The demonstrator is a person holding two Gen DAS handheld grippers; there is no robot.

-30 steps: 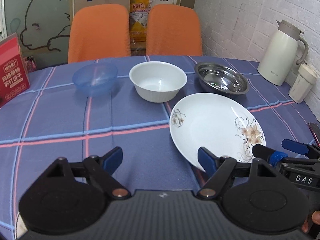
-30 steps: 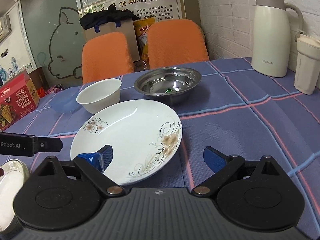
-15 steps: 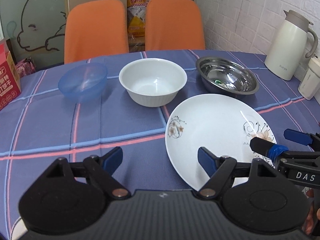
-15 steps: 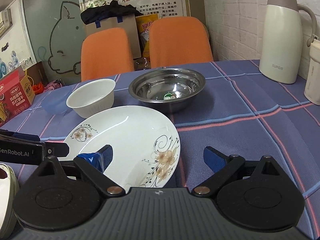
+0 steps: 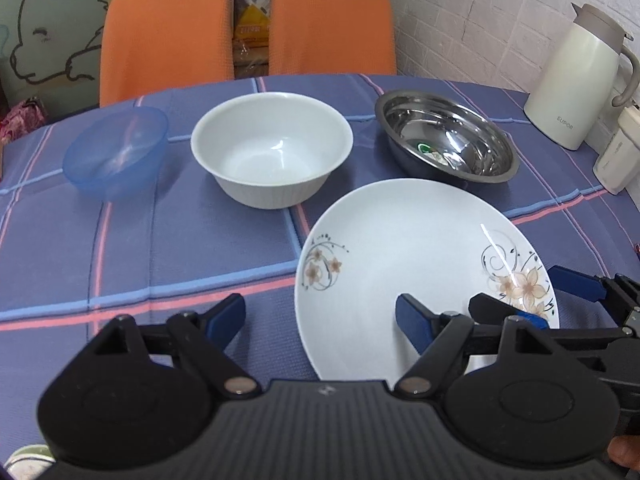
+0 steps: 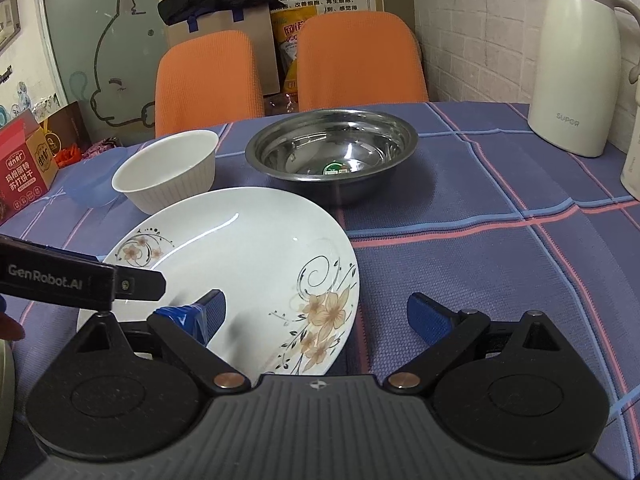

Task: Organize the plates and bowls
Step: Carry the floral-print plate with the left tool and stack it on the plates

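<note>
My left gripper (image 5: 320,316) is hanging spread wide over the near left rim of the plate (image 5: 400,264), its right finger above the white of the plate, its left finger above the cloth, gripping nothing. My right gripper (image 6: 314,312) is likewise gaping, straddling the plate's right rim, one finger over the flower pattern and the other over bare cloth. The plate is lying flat near me on the tablecloth (image 5: 160,248), just in front of the steel bowl (image 5: 446,136) and beside the white bowl (image 5: 272,152).

As I judge it, I am lining up to take the plate. To do it well I am needing one finger under the rim and one on top, so I should be tilting a gripper down to the edge, not pressing flat on the glaze, which looks slippery.

The blue bowl (image 5: 116,152) is sitting well to the left, clear of me. The steel bowl is nearly touching the plate's far edge, so lifting before sliding seems wiser. The flask (image 6: 576,60) is standing well off to the right.
</note>
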